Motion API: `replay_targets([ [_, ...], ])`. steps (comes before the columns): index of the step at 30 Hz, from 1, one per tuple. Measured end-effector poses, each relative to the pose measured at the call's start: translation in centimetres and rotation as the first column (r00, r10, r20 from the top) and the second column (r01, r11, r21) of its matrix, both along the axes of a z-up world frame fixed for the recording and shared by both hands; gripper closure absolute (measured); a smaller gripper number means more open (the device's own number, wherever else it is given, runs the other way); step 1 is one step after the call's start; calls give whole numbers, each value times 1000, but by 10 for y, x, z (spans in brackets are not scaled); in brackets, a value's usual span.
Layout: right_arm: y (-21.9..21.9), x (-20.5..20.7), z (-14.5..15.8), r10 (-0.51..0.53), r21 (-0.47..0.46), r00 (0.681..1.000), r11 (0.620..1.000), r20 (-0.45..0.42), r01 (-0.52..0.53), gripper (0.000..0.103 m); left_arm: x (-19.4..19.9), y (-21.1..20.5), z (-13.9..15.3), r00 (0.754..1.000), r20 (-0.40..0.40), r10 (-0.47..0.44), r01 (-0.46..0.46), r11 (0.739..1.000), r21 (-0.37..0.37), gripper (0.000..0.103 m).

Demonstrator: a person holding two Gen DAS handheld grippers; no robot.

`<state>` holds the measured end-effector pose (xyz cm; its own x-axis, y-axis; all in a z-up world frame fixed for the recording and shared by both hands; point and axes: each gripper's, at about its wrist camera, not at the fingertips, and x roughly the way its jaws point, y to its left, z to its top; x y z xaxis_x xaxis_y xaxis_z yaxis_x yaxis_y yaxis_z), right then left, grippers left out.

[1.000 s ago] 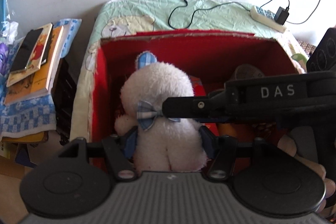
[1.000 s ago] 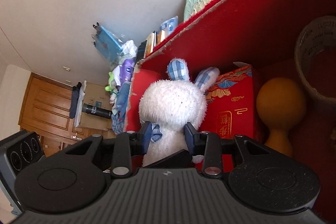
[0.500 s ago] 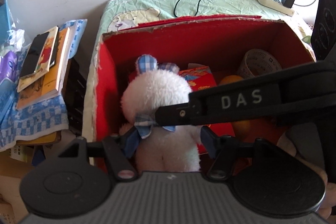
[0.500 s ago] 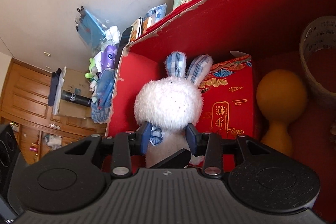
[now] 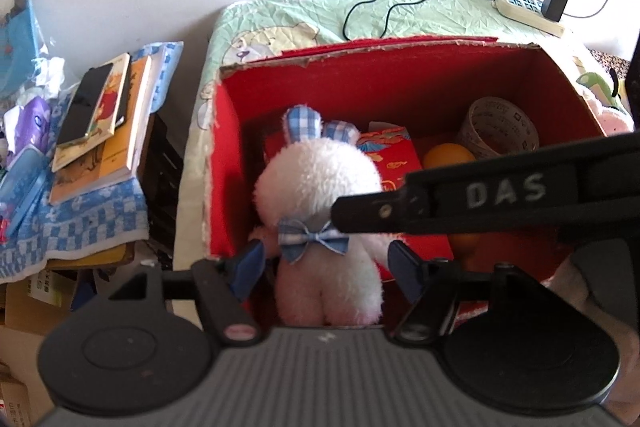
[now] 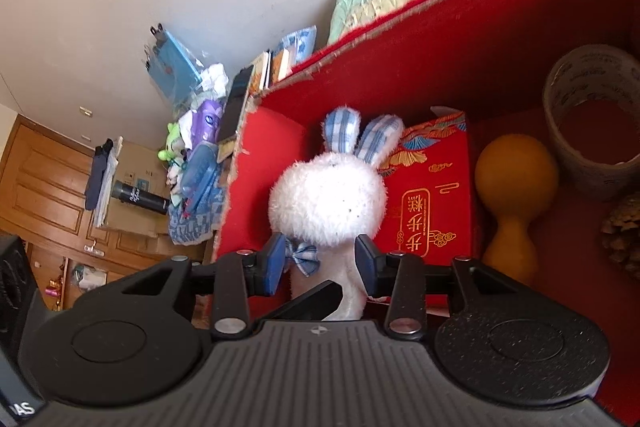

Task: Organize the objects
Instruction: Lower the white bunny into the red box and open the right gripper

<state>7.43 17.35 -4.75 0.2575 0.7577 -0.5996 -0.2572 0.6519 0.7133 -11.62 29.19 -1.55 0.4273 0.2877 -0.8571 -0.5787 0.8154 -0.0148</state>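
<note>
Inside the red cardboard box (image 5: 224, 163), toward its left wall, a white plush rabbit (image 5: 320, 187) with blue checked ears and a checked bow tie stands upright. Both tools flank its body: the left gripper (image 5: 324, 265) has its jaws spread wide on either side of the torso with gaps visible, and the right gripper (image 6: 320, 259) sits at the neck with its jaws fairly narrow; whether the pads press the fur I cannot tell. At the rabbit's 3 o'clock stands a red gift box (image 6: 432, 203) with gold lettering, then an orange gourd (image 6: 514, 195), and at 1 o'clock a tape roll (image 6: 592, 131). Outside, at 9 o'clock, a stack of books (image 5: 104, 131) rests on a blue checked cloth (image 5: 80, 231).
</note>
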Motion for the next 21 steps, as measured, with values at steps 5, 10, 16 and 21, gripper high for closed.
replay_targets([
  [5, -4, -11, 15, -24, -15, 999, 1000, 40, 25, 60, -8, -5, 7, 1000, 1, 20, -20, 1000, 10, 32],
  [10, -8, -29, 31, -37, -38, 995, 998, 97, 40, 60, -19, -13, 14, 999, 10, 49, -49, 999, 7, 28],
  [16, -14, -50, 47, -43, -72, 980, 996, 192, 58, 58, -30, -24, 24, 996, 28, 90, -91, 996, 20, 22],
  [21, -19, -67, 59, -44, -95, 963, 993, 267, 72, 51, -37, -34, 32, 991, 40, 127, -128, 991, 26, 19],
])
